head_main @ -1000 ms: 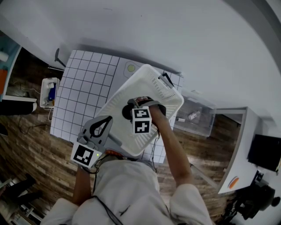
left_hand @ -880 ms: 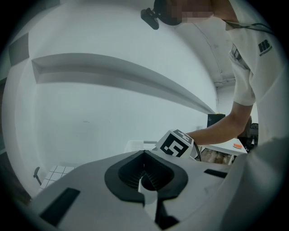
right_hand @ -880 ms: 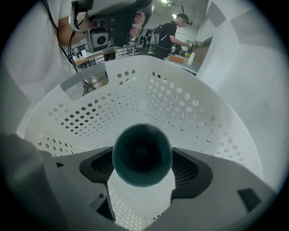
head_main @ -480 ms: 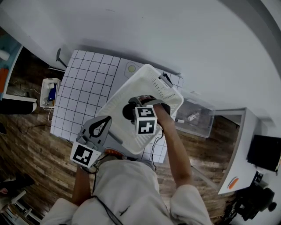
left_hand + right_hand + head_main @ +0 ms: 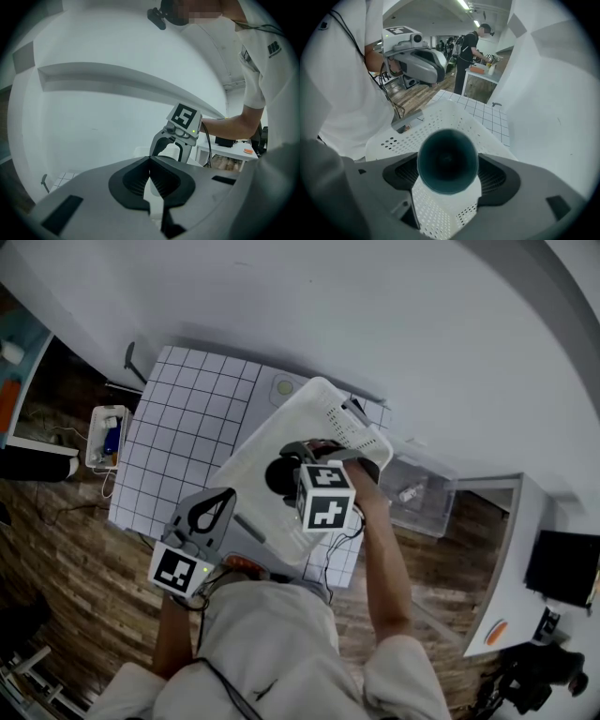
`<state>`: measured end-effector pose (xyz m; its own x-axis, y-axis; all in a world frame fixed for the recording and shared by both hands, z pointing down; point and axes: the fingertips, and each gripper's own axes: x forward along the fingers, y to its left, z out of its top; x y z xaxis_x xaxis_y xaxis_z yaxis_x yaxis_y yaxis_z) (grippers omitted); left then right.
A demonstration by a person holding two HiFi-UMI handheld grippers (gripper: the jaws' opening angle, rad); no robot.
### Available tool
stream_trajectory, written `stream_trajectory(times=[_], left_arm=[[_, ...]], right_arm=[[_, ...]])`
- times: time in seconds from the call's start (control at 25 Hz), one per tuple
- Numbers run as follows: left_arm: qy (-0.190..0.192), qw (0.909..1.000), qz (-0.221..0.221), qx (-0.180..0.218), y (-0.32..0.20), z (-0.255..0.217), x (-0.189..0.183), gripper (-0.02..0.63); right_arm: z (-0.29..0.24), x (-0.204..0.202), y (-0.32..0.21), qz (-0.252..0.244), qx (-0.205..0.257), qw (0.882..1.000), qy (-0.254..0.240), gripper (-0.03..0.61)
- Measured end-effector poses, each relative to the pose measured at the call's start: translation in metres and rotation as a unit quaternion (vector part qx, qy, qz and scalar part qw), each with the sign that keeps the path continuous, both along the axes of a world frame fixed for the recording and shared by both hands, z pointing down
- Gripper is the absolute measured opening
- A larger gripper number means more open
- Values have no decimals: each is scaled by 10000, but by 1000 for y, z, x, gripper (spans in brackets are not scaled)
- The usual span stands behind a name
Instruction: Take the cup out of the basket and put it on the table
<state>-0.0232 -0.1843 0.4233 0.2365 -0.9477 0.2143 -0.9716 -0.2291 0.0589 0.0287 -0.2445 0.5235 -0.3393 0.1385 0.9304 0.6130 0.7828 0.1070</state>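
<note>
- The right gripper [image 5: 447,160] holds the cup [image 5: 447,161].
- Its fingers [image 5: 493,176] are wide apart, one on each side of the cup, and they press on it.
- The cup is dark blue-green and round. Its open mouth faces the right gripper view.
- The cup is up in the air, over the white basket [image 5: 440,123]. It does not touch the basket.
- In the head view the cup [image 5: 281,474] shows as a dark spot over the middle of the basket [image 5: 251,463], with the right gripper [image 5: 287,472] around it.
- The basket has lots of small holes. It sits on the desk [image 5: 187,427], which has a white top with black squares.
- The left gripper [image 5: 150,160] is at the near edge of the basket, low and almost flat.
- Its fingers [image 5: 133,180] are together, and the tips meet.
- A thin white strip shows low between them. I cannot tell if it is the basket's edge.
</note>
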Motion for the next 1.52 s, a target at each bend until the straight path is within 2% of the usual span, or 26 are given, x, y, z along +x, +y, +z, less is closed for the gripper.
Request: stream_trajectory(times=[0.48,1.52], left_arm=[[-1,9999,-138,49,22,-5,-9,6],[13,9975,-705,69,75,-2,-48,6]], right_arm=[[-51,-8,19,-110,148,9996,-217,377],[-110,-49,56,-524,261,9966,-582,374]])
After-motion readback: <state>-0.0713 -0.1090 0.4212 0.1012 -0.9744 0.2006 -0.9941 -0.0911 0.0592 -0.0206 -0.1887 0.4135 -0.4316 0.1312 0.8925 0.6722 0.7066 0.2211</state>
